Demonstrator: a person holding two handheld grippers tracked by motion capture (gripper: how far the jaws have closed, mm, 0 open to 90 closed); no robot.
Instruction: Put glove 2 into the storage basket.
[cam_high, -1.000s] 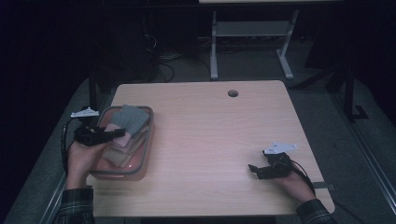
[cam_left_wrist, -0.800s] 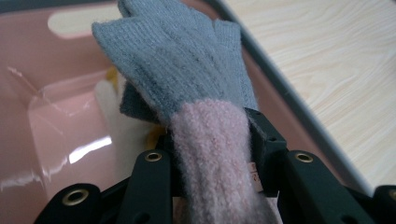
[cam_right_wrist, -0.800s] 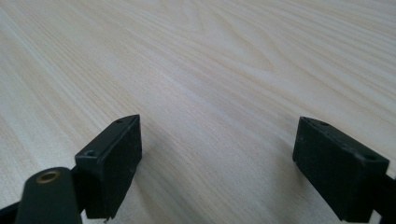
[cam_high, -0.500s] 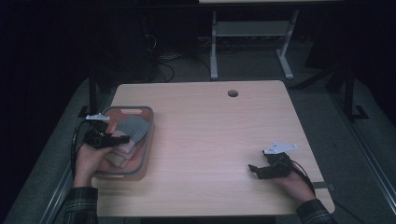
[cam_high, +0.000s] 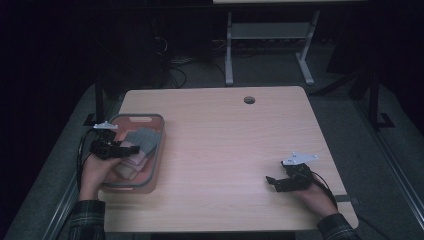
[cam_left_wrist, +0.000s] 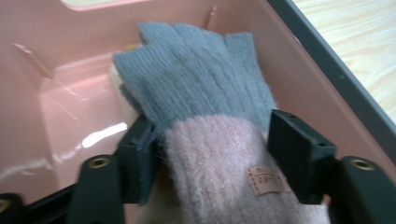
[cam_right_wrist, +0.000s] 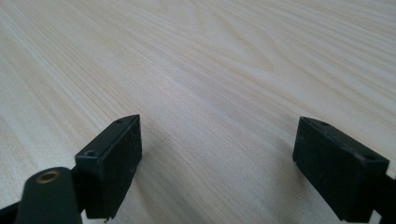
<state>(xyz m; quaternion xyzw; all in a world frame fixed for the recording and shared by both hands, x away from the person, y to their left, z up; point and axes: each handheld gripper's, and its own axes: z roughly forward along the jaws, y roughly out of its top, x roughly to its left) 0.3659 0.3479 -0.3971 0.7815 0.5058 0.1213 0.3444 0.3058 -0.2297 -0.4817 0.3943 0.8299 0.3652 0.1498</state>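
Resting in the pink bin (cam_high: 152, 170) at the table's (cam_high: 225, 150) left edge, the blue-and-pink glove (cam_left_wrist: 210, 116) lay on top of paler knitwear, its fingers toward the bin's far wall. The left gripper (cam_high: 127, 149) hung over it; its jaws had just been opening and stood apart on either side of the pink cuff, the left pad brushing the wool but no squeeze visible (so I judged the glove released, not held). That looked like a drop-off nearly finished, with only the withdrawal of that hand left. The right gripper (cam_high: 272, 182) sat near the table's front right corner, jaws wide apart over bare wood, holding nothing.
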